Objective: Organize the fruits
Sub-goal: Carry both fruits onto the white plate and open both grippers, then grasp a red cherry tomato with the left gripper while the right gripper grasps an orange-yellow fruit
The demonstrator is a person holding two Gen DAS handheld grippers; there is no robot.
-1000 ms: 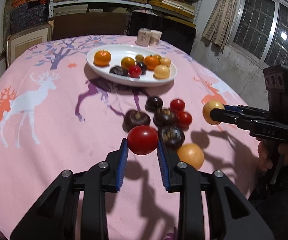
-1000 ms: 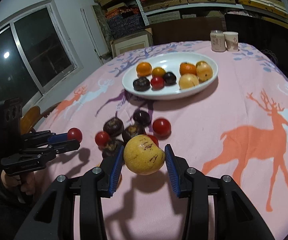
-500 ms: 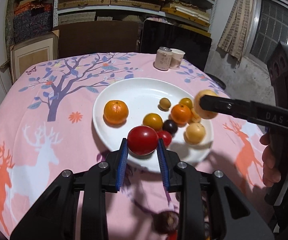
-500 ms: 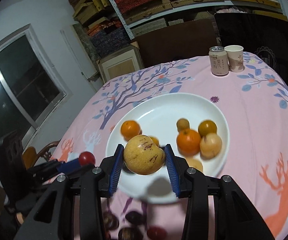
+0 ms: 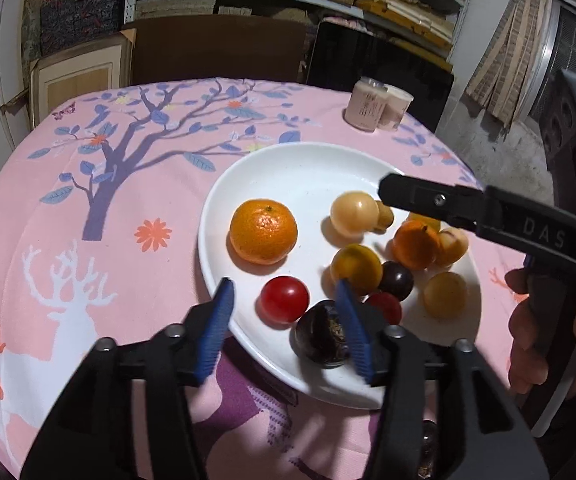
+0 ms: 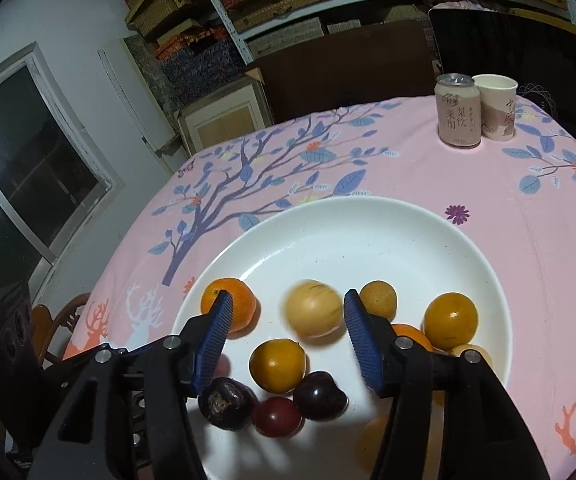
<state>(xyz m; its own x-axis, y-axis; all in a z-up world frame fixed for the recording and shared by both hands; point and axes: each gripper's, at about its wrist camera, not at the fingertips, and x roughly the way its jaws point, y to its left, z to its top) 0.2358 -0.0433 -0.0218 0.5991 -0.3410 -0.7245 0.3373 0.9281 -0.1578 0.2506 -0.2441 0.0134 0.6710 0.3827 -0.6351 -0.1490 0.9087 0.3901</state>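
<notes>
Left wrist view: a red tomato [image 5: 284, 299] lies on the white plate [image 5: 288, 164] between the left gripper [image 5: 286, 330]'s opening jaws, clear of both blue pads. Right wrist view: a pale yellow fruit [image 6: 312, 313], blurred, sits on the plate between the right gripper [image 6: 288, 344]'s opening jaws, untouched. Oranges, yellow and dark fruits lie around them. A can [image 6: 458, 110] and paper cup [image 6: 495, 106] stand on the pink tablecloth [image 6: 407, 168] beyond.
</notes>
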